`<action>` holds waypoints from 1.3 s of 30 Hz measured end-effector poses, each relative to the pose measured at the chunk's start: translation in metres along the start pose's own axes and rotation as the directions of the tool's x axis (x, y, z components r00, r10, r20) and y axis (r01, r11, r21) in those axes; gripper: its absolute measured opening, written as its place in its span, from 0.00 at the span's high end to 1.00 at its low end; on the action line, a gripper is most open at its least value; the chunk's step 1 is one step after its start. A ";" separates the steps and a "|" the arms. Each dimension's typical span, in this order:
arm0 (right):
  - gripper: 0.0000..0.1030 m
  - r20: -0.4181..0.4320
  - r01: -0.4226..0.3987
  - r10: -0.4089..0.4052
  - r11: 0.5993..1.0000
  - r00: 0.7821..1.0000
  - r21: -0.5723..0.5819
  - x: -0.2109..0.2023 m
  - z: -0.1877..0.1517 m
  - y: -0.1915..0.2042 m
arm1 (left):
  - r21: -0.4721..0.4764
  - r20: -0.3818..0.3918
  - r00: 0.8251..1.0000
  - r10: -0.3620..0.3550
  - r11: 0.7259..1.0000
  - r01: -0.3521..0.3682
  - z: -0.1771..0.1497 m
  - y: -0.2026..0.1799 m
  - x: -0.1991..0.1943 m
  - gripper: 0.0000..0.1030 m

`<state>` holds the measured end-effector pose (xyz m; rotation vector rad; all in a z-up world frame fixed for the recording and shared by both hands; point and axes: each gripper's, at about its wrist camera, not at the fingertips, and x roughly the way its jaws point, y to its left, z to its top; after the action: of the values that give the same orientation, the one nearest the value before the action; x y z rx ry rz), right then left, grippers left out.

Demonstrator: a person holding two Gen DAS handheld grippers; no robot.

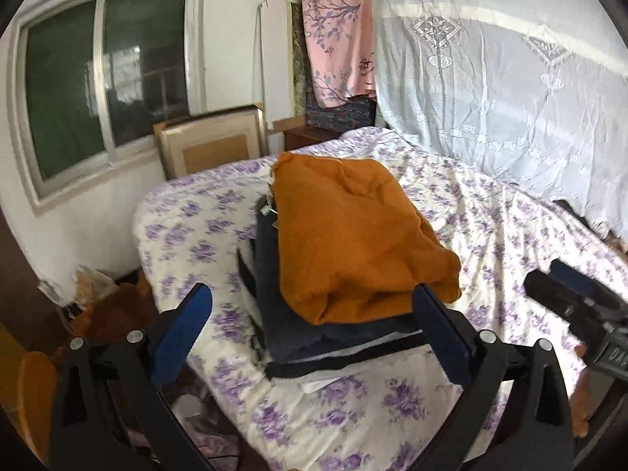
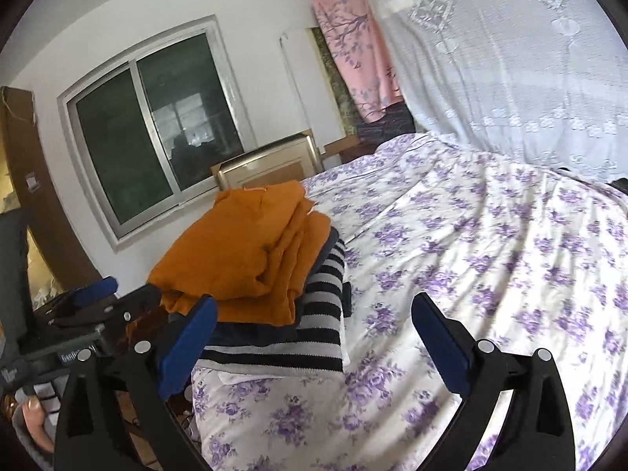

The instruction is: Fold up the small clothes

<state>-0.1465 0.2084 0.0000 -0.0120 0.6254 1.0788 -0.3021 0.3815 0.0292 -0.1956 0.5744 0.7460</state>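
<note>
A folded orange garment (image 1: 353, 235) lies on top of a stack of folded dark clothes (image 1: 298, 333) near the corner of the bed (image 1: 490, 243). In the right wrist view the orange garment (image 2: 251, 251) tops a black-and-white striped piece (image 2: 318, 322). My left gripper (image 1: 314, 314) is open and empty, its blue pads either side of the stack's near end, not touching it. My right gripper (image 2: 314, 325) is open and empty, just right of the stack. The right gripper (image 1: 569, 294) shows at the right edge of the left wrist view, the left gripper (image 2: 98, 294) at the left of the right wrist view.
The bed has a white sheet with purple flowers (image 2: 490, 255). A white lace curtain (image 1: 510, 78) hangs at the back right, pink cloth (image 1: 337, 35) beside it. A window (image 1: 106, 86) and a leaning framed board (image 1: 212, 145) are beyond the bed. Clutter lies on the floor (image 1: 106, 298).
</note>
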 end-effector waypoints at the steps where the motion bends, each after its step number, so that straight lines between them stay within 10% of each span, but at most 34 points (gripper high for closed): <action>1: 0.03 0.002 0.004 -0.004 1.000 1.000 0.003 -0.005 0.001 0.001 | 0.007 0.007 1.000 0.018 1.000 -0.018 0.000 -0.003 -0.005 0.04; 16: 0.03 0.019 -0.060 0.062 0.990 0.998 -0.125 -0.050 -0.002 0.038 | 0.074 0.063 0.970 0.233 0.968 -0.238 -0.012 -0.035 -0.054 0.04; 39: 0.03 0.032 -0.019 0.024 0.989 0.999 -0.148 -0.054 -0.001 0.037 | 0.014 0.042 0.978 0.206 0.978 -0.206 -0.009 -0.027 -0.058 0.04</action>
<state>-0.1944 0.1825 0.0356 -0.1158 0.5147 1.1418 -0.3214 0.3250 0.0529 -0.1048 0.5681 0.9436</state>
